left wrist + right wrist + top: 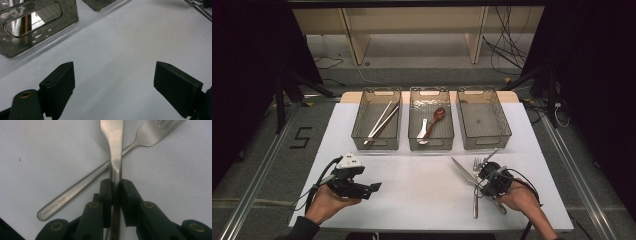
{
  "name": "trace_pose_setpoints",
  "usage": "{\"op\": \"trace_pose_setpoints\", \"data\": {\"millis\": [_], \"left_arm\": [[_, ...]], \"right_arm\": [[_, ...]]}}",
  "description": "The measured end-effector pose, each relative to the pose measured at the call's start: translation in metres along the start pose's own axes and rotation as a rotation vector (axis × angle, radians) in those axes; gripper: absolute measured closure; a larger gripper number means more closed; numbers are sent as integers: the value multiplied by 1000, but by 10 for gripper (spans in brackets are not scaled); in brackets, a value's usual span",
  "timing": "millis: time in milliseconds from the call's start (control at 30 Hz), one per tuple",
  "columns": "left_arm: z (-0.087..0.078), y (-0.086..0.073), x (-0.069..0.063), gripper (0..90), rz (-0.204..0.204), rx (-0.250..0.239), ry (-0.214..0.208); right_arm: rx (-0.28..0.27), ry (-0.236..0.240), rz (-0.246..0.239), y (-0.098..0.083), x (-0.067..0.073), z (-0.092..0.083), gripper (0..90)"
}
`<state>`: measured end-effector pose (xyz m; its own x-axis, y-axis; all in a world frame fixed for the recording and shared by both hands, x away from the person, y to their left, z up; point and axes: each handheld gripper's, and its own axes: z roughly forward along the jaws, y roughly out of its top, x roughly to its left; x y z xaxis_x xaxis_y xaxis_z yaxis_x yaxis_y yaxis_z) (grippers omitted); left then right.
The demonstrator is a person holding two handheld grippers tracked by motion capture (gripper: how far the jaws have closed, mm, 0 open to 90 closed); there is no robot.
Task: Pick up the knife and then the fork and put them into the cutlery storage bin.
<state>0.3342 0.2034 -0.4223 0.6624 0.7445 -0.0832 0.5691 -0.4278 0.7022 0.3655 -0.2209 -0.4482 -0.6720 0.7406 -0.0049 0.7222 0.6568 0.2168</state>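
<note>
The right gripper (115, 185) is clamping the knife (113, 142) near the table's (422, 195) front edge, a lift clear of the fork (147, 137) likely coming next.

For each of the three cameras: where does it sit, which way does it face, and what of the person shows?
High view: above the person's side, looking forward and down on the white table and three bins; both forearms, left tool and right tool show.
Left gripper view: rides the left tool, jaws open over bare table, facing the left bin.
Right gripper view: rides the right tool, shut on the knife, which crosses over the fork.
Shared: high and right gripper views both show knife and fork.
</note>
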Motion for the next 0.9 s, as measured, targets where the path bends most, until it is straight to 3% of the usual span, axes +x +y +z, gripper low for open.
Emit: {"op": "trace_pose_setpoints", "data": {"millis": [167,533,900], "left_arm": [[0,0,1,167,-2,-3,1],[-6,-1,7,166,-24,-33,17],[-11,-3,9,165,-37,-37,22]], "right_arm": [[-34,6,5,-1,-2,-6,808],[-162,31,13,-2,-3,-31,808],[-221,0,86,12,-37,-50,807]]}}
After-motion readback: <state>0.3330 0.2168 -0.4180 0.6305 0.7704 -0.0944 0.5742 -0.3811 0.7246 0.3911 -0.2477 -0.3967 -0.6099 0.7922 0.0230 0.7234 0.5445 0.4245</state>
